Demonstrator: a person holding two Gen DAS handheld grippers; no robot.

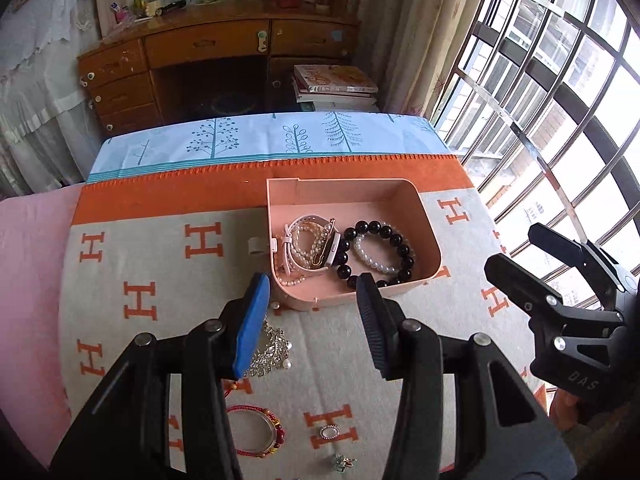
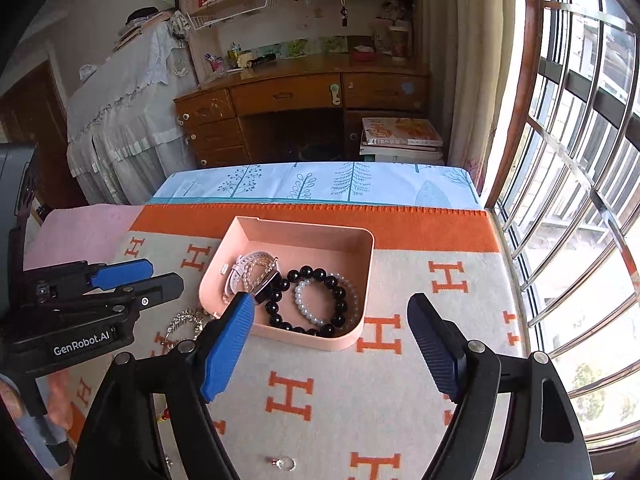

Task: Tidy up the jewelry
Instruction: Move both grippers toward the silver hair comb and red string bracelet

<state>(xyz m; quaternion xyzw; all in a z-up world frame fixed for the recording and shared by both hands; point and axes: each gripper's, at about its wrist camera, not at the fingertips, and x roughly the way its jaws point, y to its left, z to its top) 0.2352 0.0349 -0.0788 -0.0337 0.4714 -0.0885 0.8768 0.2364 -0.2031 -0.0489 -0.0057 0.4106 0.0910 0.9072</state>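
A pink tray (image 1: 400,189) (image 2: 298,227) sits on the blanket and holds a black bead bracelet (image 1: 404,250) (image 2: 340,294), a white pearl bracelet (image 1: 366,254) (image 2: 306,312) and a white-strapped watch (image 1: 332,252) (image 2: 240,264). My left gripper (image 1: 314,286) (image 2: 138,278) is open and empty, just in front of the tray. A crystal necklace (image 1: 270,350) (image 2: 186,320), a red bracelet (image 1: 256,430), an oval brooch (image 1: 330,432) and a small ring (image 2: 285,463) lie on the blanket. My right gripper (image 2: 332,308) (image 1: 532,252) is open and empty, right of the tray.
The orange and grey H-patterned blanket (image 1: 160,264) (image 2: 420,288) covers the table, with a blue tree-print cloth (image 1: 260,136) beyond. A barred window (image 2: 580,160) is at the right. A wooden desk (image 1: 208,60) and stacked books (image 1: 334,84) stand behind.
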